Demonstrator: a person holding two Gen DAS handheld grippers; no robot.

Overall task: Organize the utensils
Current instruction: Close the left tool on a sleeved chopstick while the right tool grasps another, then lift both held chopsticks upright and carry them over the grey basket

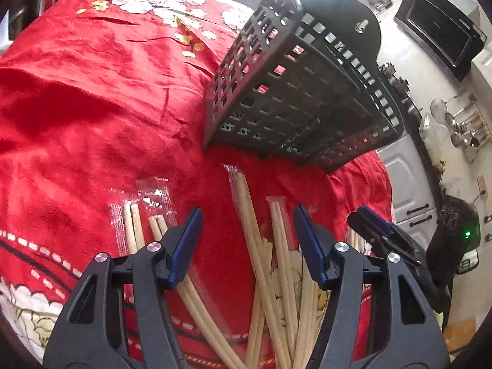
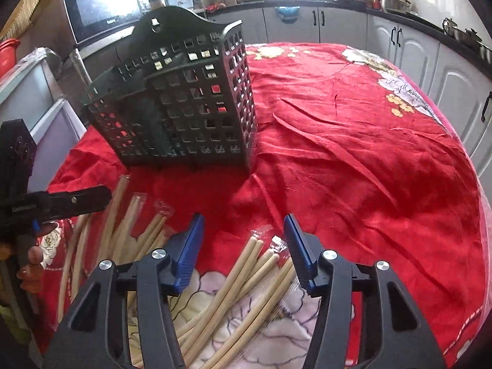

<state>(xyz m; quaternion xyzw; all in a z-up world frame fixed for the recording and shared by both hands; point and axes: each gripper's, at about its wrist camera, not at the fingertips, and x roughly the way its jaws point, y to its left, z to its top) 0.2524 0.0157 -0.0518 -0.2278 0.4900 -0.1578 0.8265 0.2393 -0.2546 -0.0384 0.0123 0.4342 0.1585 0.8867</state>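
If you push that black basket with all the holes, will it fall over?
Probably fairly easily. The basket stands tall on a soft, wrinkled red cloth, so its footing looks unsteady. Its walls are mostly holes and it looks empty, so it is likely light and may slide or tip.

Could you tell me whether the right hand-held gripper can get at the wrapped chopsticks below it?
Probably yes: the right hand-held gripper is open right over the chopsticks, with nothing lying on them.

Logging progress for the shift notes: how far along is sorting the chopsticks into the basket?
Done: nothing; the black perforated plastic basket looks empty. In hand: nothing; left gripper and right gripper hover open. Left: all the plastic-wrapped wooden chopsticks on the red floral tablecloth.
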